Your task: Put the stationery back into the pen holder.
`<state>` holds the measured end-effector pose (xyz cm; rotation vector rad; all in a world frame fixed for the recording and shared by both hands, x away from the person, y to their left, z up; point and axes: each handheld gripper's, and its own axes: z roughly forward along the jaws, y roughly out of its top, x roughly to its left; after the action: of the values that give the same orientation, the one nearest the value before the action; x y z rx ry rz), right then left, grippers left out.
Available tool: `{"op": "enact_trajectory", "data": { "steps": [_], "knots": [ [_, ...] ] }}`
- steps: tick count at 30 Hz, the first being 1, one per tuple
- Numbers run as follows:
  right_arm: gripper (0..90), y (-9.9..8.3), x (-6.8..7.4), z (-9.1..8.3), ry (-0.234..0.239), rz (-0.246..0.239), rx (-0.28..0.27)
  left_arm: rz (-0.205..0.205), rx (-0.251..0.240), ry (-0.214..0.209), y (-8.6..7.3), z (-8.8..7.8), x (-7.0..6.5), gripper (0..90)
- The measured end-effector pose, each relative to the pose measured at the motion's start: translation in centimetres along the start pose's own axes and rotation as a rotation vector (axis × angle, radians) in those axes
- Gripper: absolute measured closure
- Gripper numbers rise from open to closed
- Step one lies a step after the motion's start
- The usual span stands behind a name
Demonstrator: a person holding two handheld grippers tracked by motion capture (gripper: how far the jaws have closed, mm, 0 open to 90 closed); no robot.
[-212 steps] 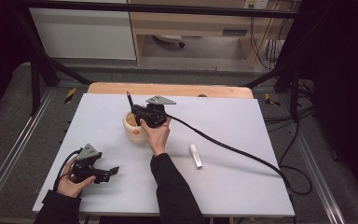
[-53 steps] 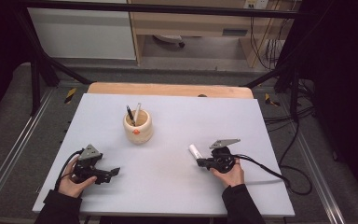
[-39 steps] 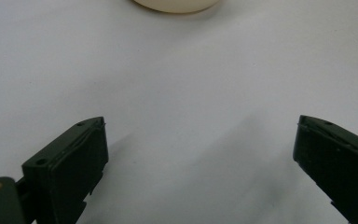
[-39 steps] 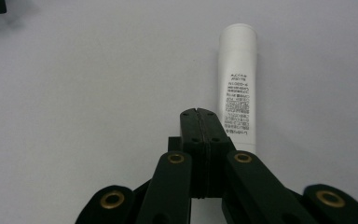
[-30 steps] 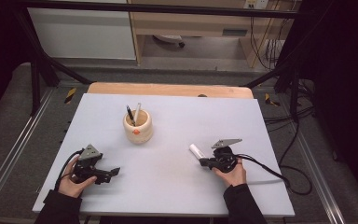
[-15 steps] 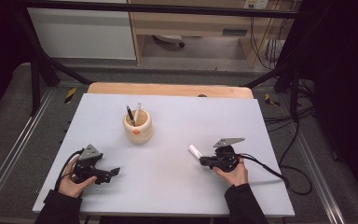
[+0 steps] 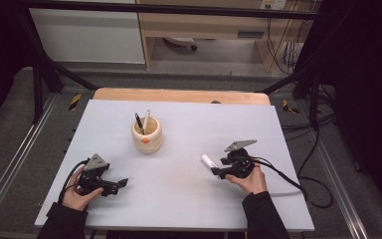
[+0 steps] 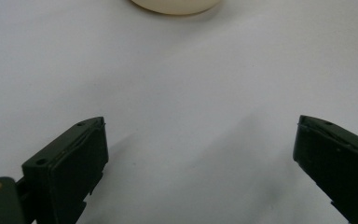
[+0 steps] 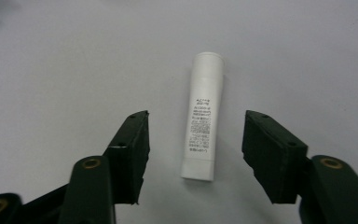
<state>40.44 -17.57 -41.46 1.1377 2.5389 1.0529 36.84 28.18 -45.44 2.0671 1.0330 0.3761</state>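
- In the right gripper view, the fingers [image 9: 270,154] of the right gripper [image 9: 193,156] stand apart, having just been opening, and a small white tube [image 9: 203,116] lies on the desk [image 9: 74,60] between them. Neither finger touches it; there is a gap of bare desk on each side. The tube has fine print along its body, and its near end lies level with the fingertips while its rounded end points away.
- In the left gripper view, the fingers [image 8: 72,163] of the left gripper [image 8: 200,163] are wide apart with nothing between them but bare white desk [image 8: 191,93]. The base of a cream pot [image 8: 177,4] shows at the far edge.
- In the high view, the right gripper [image 7: 218,172] sits in the person's right hand [image 7: 248,179] at the near right of the desk [image 7: 278,149], pointing left, with the white tube [image 7: 209,161] at its tip. The left gripper [image 7: 122,183] rests in the left hand [image 7: 77,194] at the near left, well apart from the tube. The cream pot [image 7: 147,137] stands toward the far middle, between the two hands but farther off, with a black pen [image 7: 139,122] and a pale pen [image 7: 146,119] upright in it and an orange spot on its near side.
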Motion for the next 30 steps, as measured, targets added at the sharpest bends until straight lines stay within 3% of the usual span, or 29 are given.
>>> {"op": "enact_trajectory", "data": {
  "steps": [7,12,20,30],
  "knots": [
    [24.0,1.5,-0.1,0.5,-0.026,-0.024,0.100,0.001,-0.001,-0.001,0.0,0.0,0.0,3.3],
    [24.2,2.2,0.0,0.8,-0.047,-0.039,0.149,0.000,0.000,-0.001,0.0,0.0,0.0,3.3],
    [40.9,2.8,0.2,1.8,-0.035,-0.050,0.217,-0.001,0.000,-0.001,0.0,0.0,0.0,3.3],
    [55.0,3.1,0.0,2.9,-0.031,-0.050,0.278,-0.001,0.000,-0.001,0.0,0.0,0.0,3.3]
  ]
}}
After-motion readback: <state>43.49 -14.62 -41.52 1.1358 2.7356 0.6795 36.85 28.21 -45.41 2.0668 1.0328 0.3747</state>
